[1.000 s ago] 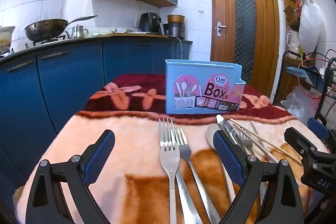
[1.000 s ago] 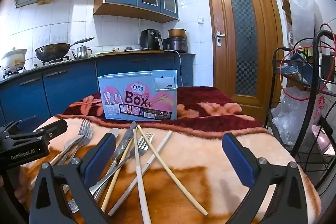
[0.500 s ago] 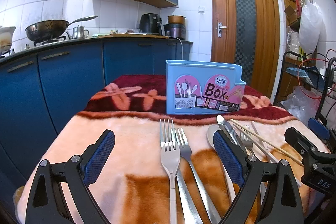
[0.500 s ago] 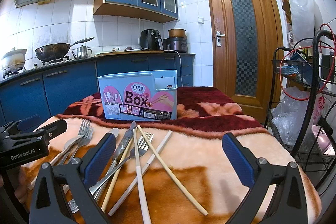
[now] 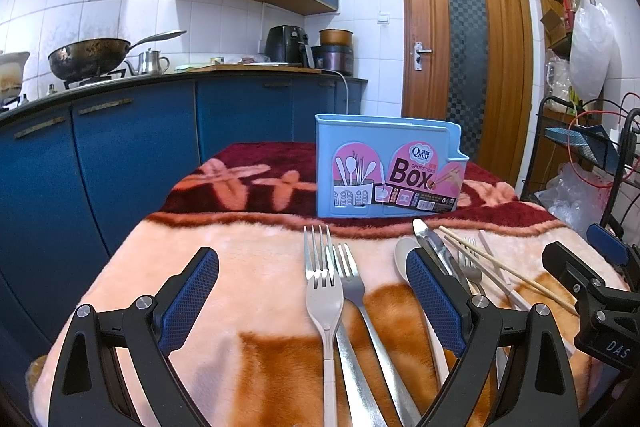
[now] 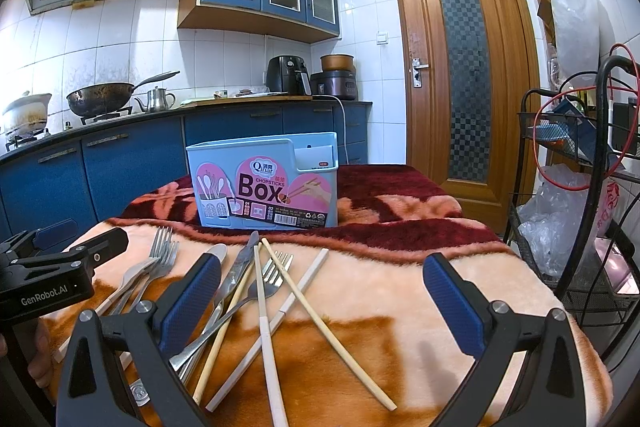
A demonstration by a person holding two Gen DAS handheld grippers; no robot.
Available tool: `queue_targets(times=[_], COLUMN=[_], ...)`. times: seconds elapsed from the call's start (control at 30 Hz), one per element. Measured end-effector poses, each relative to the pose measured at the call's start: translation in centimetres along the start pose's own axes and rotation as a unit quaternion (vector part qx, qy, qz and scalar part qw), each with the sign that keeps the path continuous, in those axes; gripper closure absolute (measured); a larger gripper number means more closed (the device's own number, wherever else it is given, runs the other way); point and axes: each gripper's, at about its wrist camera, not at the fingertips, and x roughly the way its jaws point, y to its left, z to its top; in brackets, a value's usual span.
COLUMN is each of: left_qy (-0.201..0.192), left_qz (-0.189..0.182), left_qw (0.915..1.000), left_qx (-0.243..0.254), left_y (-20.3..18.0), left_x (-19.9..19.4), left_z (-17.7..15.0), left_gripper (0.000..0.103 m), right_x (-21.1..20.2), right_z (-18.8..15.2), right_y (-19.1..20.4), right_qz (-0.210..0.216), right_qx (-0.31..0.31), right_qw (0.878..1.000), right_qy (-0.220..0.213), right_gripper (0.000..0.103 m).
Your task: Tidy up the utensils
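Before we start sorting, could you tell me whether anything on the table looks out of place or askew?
Yes: the chopsticks lie crossed over a knife and a fork in a loose heap in front of the blue box. Nothing looks spilled or damaged.

Left tongs (image 5: 312, 301) gape over 2 forks (image 5: 340, 291); blue box (image 5: 388, 171) stands upright beyond them.
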Motion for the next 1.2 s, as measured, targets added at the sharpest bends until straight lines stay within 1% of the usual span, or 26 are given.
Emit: queue_targets(times=[1.2], left_qy=[-0.001], left_qz=[0.0], left_qw=[1.0], left_qx=[0.001], left_y=[-0.17], left_x=[-0.05], left_z=[-0.12], left_gripper=[0.008], right_x=[-0.03], right_z=[0.0], right_y=[-0.02], right_qz=[0.0], right_qx=[0.0], right_qw=[1.0], right_qy=[-0.001], right_gripper=[0.0])
